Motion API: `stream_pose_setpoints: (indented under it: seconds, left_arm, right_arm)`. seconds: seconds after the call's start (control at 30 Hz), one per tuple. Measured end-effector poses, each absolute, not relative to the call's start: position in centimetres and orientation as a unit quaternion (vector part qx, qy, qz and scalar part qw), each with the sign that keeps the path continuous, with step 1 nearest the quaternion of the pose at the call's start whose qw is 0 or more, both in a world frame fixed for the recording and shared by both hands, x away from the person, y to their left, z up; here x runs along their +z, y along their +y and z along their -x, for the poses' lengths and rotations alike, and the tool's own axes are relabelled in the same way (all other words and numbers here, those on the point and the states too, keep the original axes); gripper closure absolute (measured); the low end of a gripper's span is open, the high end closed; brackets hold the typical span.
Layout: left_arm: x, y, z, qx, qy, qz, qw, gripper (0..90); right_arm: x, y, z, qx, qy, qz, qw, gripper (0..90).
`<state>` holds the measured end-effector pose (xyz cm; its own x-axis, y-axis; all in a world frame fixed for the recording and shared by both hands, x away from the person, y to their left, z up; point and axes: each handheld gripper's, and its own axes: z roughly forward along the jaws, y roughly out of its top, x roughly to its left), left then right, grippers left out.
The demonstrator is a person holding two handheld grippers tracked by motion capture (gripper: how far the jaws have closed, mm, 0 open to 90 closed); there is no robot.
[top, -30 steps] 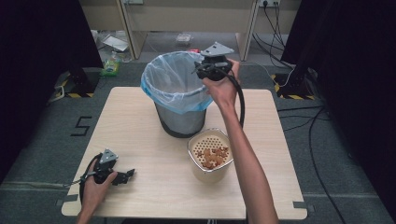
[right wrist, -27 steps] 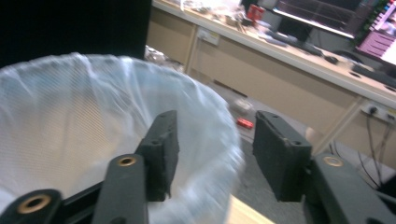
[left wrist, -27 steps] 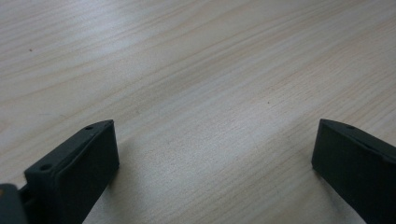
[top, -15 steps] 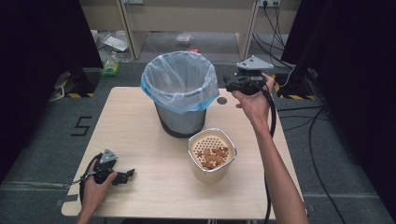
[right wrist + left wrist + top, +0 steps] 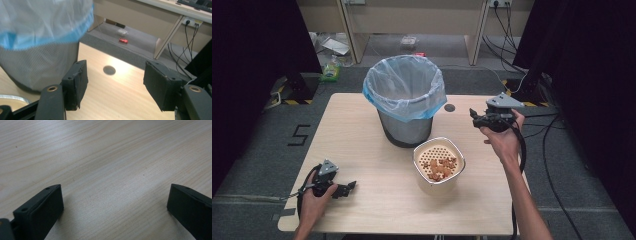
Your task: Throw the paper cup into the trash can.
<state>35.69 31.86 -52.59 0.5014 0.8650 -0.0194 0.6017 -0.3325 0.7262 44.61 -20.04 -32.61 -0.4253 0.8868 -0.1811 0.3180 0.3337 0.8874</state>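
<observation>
Right tool (image 5: pixel 116 85) above pale grained table (image 5: pixel 120 100)

- I see a pale wooden table (image 5: pixel 362 135) from above, on a grey floor.
- A grey waste bin (image 5: pixel 405 102) stands near the table's far middle, lined with a clear bag that has a blue rim.
- Just in front of the bin, slightly right, sits a cream container (image 5: pixel 438 165) with a perforated insert holding small brown pieces.
- A small dark round spot (image 5: pixel 449 107) marks the table right of the bin.
- My left hand (image 5: pixel 314 200) rests at the near left corner, holding the left gripper (image 5: pixel 348 187) low on the table, pointing right.
- My right hand (image 5: pixel 503 140) holds the right gripper (image 5: pixel 474 117) raised above the table's right side, pointing left toward the bin.
</observation>
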Motion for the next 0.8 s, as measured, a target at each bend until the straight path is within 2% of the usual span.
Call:
stream_pose_setpoints:
  seconds: [0.8]
  left_arm:
    - [-52.6, 31.9, -35.7, 0.190, 0.462, -0.794, 0.347, 0.0]
  right_arm:
    - [-42.8, -23.2, -39.2, 0.374, 0.752, -0.443, 0.314, 35.2]
